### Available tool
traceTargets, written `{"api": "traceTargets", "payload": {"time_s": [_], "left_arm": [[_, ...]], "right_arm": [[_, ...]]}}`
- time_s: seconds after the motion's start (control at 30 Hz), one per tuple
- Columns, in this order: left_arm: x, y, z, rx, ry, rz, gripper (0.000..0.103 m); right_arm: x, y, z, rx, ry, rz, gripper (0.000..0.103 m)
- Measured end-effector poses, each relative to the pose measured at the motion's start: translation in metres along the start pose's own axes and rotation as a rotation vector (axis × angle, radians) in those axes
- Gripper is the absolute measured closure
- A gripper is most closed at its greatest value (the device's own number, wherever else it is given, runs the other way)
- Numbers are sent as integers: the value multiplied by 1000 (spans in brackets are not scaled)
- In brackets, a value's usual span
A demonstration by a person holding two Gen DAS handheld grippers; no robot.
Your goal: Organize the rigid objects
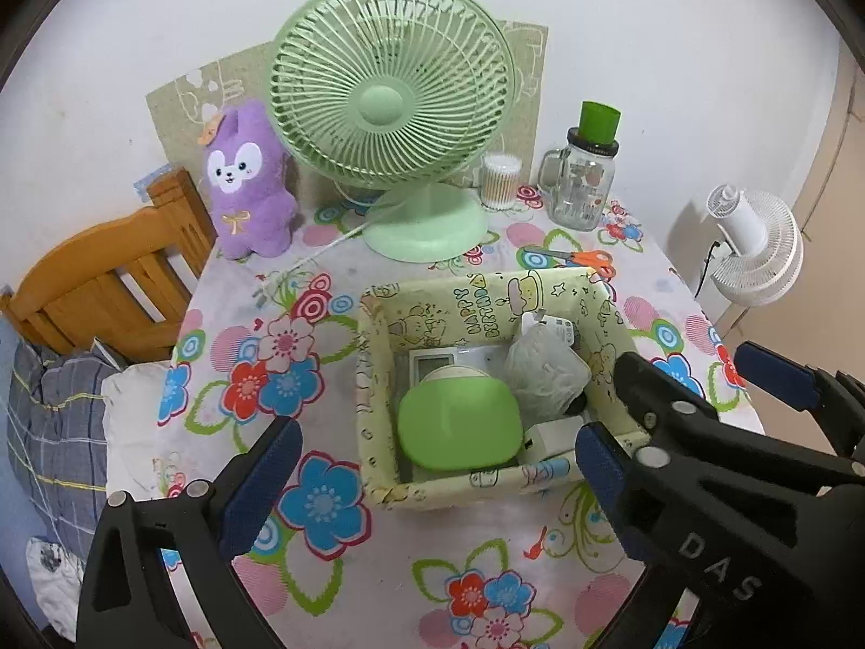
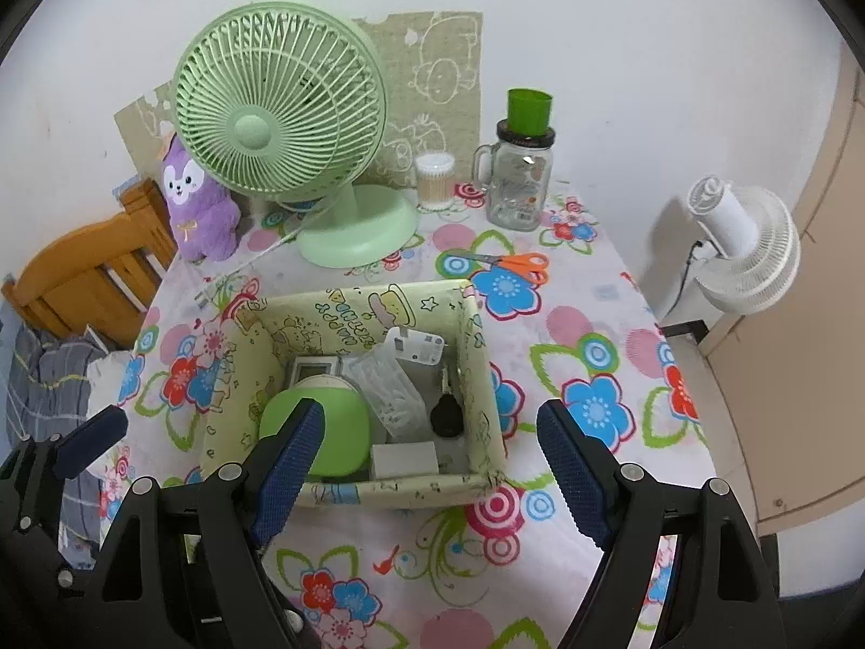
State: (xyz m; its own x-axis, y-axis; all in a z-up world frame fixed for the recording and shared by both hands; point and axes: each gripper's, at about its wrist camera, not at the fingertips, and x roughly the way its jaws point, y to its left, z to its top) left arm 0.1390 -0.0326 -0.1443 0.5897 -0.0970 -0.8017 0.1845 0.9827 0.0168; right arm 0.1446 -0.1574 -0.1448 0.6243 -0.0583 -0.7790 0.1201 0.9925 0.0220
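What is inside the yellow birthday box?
The box holds a green lid, clear plastic bag, white charger, black key, white block; lower items are covered.

I see a floral-clothed table [image 2: 584, 324] carrying a yellow box [image 2: 481, 357] at centre, scissors [image 2: 513, 264], green fan [image 2: 357, 232], glass jar [image 2: 516, 186] (upper right), purple plush [image 2: 197, 211].

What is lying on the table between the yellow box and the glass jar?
Orange-handled scissors lie there on the tablecloth, between the box and the jar; right wrist view shows it.

Two fans [image 1: 389, 108] [image 1: 757, 249], one box [image 1: 373, 378], one scissors [image 1: 573, 258].
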Motion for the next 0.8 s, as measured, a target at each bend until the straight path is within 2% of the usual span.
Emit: {"api": "traceTargets", "payload": {"time_s": [0.4,0.8], "left_arm": [[-33,15,-26,16,-27,-31,1],[-68,15,-33,-26,-51,6,1]], "right_arm": [[-43,-2,-31,40,-46,-56,19],[-81,-16,-35,-4,-109,0,19]]}}
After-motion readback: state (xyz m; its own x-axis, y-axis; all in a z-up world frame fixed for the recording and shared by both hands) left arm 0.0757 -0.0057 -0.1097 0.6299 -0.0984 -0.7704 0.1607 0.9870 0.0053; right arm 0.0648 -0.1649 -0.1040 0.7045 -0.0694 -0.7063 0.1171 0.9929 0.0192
